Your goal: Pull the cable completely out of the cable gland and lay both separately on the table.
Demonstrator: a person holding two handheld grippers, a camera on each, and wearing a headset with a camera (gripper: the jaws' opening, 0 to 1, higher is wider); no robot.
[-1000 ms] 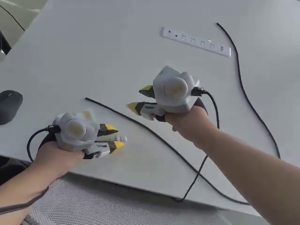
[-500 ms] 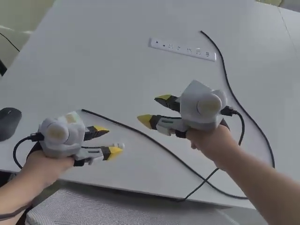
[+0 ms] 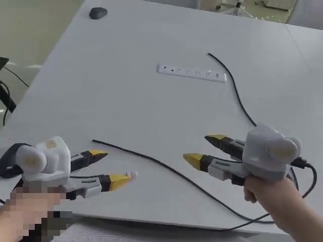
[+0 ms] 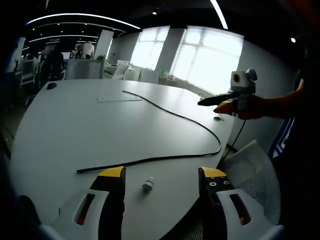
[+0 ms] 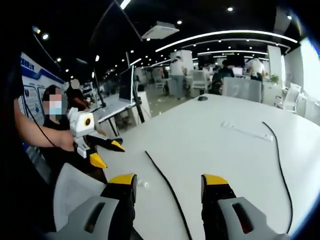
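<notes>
thin black cable [image 3: 151, 160] lies loose across mid-frame, with the small white cable gland [image 3: 132, 175] apart from it at lower left. our left gripper [image 3: 115, 164] and right gripper [image 3: 198, 146] gape wide, empty. we judge the separation done; next we need only back away.

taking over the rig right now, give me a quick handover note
Left gripper: open, empty, low over the near edge of the table.
Right gripper: open, empty, held above the table.
Cable: lies loose across the table, its near end free.
A small white piece, apparently the cable gland, sits on the table just ahead of the left jaws, apart from the cable.
Done: cable looks pulled out, both laid down separately.
Left: nothing obvious; perhaps confirm the white piece is the whole gland.
</notes>
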